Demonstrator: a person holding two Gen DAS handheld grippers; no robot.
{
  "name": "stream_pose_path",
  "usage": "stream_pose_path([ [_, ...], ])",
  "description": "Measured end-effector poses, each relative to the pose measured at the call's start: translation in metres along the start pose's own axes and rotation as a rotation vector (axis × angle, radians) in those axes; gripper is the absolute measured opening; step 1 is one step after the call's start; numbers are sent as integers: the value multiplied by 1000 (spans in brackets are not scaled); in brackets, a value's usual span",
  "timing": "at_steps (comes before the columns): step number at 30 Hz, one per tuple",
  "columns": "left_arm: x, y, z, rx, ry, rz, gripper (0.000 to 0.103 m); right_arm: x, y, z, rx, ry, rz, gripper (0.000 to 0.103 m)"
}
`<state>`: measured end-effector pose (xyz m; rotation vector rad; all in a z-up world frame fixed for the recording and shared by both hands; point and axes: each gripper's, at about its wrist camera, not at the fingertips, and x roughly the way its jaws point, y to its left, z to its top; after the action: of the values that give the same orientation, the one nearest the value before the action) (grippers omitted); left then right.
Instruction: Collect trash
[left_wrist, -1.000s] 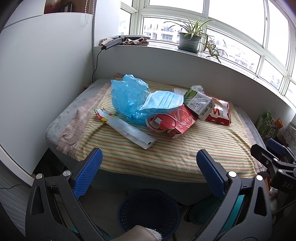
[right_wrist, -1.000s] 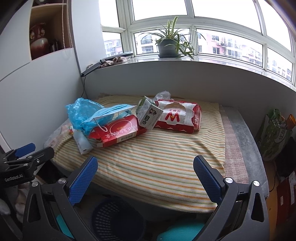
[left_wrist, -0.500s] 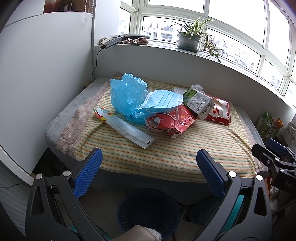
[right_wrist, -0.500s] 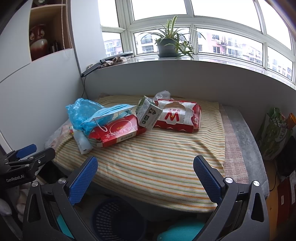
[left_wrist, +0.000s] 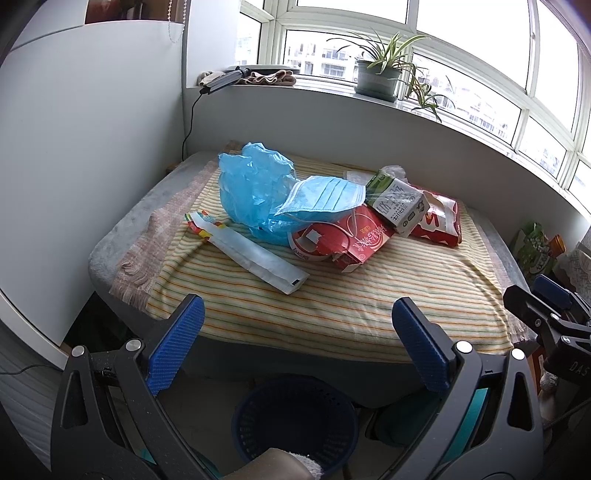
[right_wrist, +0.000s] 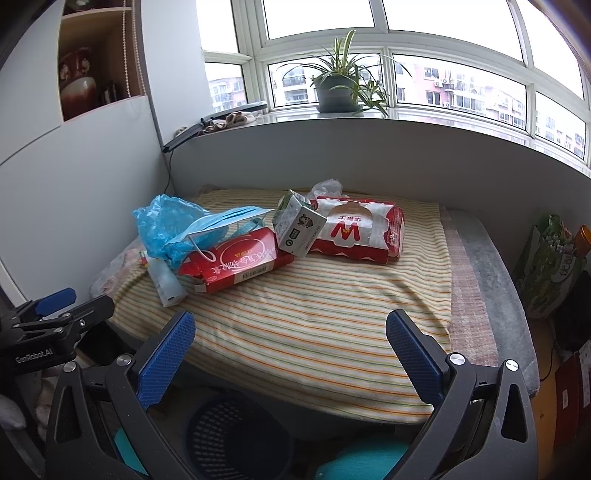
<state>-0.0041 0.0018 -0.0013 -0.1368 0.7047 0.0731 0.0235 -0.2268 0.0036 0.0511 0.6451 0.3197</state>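
Trash lies on a striped cushion (left_wrist: 332, 295): a blue plastic bag (left_wrist: 251, 188), a blue face mask (left_wrist: 325, 195), a red box (left_wrist: 351, 240), a small milk carton (left_wrist: 399, 203), a red tissue pack (left_wrist: 439, 218) and a long white wrapper (left_wrist: 255, 254). The same pile shows in the right wrist view: red box (right_wrist: 236, 258), carton (right_wrist: 299, 229), tissue pack (right_wrist: 358, 229). A dark blue waste basket (left_wrist: 295, 417) stands on the floor below the cushion's front edge. My left gripper (left_wrist: 295, 347) and right gripper (right_wrist: 291, 350) are both open and empty, held above the basket, short of the cushion.
A grey wall (left_wrist: 74, 166) bounds the left side. A window sill (right_wrist: 369, 122) with a potted plant (right_wrist: 336, 88) runs behind. A green bag (right_wrist: 550, 266) stands on the floor at the right. The right gripper also shows at the right edge of the left wrist view (left_wrist: 554, 321).
Both views have shifted only slightly. The trash on the cushion has not moved and both grippers remain open.
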Motion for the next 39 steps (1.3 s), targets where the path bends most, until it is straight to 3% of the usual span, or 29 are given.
stream_pose_path([
  [24, 4, 7, 0, -23, 27, -18, 103, 1, 0, -4, 2, 14, -4, 102],
  [32, 14, 18, 3, -25, 79, 11, 103, 7, -4, -5, -2, 43, -31, 102],
  [39, 25, 37, 11, 20, 55, 65, 103, 13, -15, -1, 6, 55, 13, 102],
])
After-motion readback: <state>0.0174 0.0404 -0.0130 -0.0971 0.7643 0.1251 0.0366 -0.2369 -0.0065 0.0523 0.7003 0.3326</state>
